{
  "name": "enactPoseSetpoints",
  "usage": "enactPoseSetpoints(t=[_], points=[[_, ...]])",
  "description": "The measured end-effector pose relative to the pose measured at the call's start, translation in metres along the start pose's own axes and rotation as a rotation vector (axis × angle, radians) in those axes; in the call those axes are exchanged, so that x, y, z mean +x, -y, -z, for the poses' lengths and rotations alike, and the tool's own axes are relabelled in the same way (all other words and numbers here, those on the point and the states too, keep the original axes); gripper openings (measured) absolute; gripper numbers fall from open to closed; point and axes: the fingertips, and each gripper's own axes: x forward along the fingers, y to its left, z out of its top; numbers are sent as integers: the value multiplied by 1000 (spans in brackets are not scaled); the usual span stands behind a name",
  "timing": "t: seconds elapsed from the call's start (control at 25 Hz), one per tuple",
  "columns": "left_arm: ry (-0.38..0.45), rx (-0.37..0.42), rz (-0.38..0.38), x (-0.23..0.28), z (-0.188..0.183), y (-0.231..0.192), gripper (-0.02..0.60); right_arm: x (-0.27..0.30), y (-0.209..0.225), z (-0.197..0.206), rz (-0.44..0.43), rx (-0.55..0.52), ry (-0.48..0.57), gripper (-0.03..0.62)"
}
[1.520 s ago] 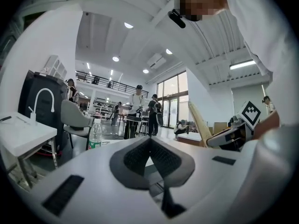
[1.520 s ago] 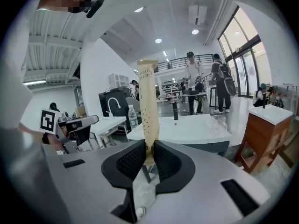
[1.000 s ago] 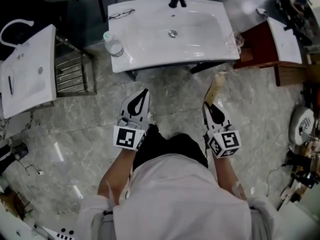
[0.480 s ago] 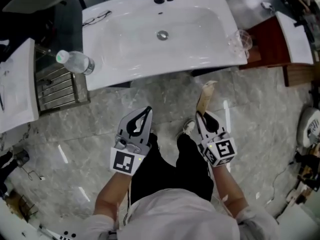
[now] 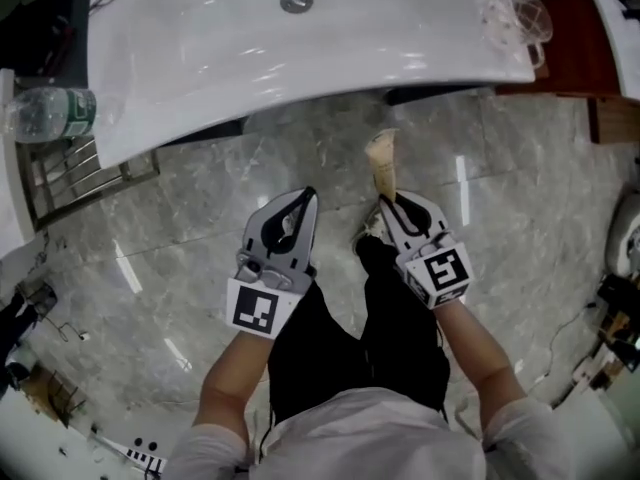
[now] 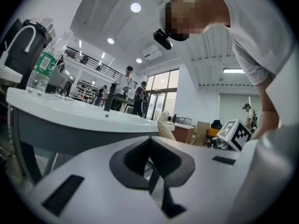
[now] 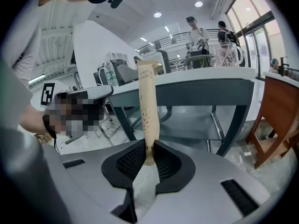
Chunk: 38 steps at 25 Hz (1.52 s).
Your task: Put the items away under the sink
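Head view has me looking steeply down past the person's arms, with both tools held out over the grey marble floor (image 5: 200, 218), short of the front edge of the white sink (image 5: 300, 58). My right gripper (image 5: 391, 201) is clamped on the near end of a cream-coloured tube (image 5: 381, 158). The tube sticks out ahead of the tips towards the sink and ends just before its rim, so it hangs over bare floor and not under the basin. My left gripper (image 5: 306, 198) sits just beside it and carries nothing. A clear water bottle (image 5: 45, 113) with a green label is at the sink's left end. A glass jug (image 5: 520, 16) stands on the right corner, with a reddish wooden cabinet (image 5: 580, 48) beyond it.

Right gripper view confirms the hold. The ribbed pads pinch the tube (image 7: 148, 111) by its bottom end, and it stands nearly upright between them with fine dark print down its side. Behind it I see the sink (image 7: 201, 85) side-on, about level with the tube's top, on a dark frame with a low shelf (image 7: 196, 125) beneath. The jug (image 7: 227, 55) is on top and the cabinet (image 7: 280, 111) is at the right.

Left gripper view shows that tool's jaws closed tip to tip with nothing between them. Past them I see the sink's rim (image 6: 70, 118), the bottle (image 6: 46, 62) upright on it, the tube's top (image 6: 164, 127) and the right tool's marker cube (image 6: 236, 134). A few people (image 6: 126, 85) stand far behind
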Motion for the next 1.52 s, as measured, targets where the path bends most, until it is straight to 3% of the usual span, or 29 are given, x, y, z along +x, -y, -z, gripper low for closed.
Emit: enactPoseSetpoints(t=[0.36, 0.68, 0.96, 1.2, 1.52], points=[[-25, 30, 15, 19, 64, -2, 3, 80, 36, 66, -25, -35, -10, 75], [-68, 133, -8, 33, 119, -31, 3, 120, 70, 90, 24, -14, 40, 75], [-39, 123, -29, 42, 139, -53, 3, 157, 97, 102, 52, -18, 41, 75], [1, 117, -36, 46, 147, -64, 3, 195, 116, 108, 51, 58, 49, 75], [18, 84, -57, 43, 152, -69, 3, 231, 123, 90, 45, 108, 58, 75]])
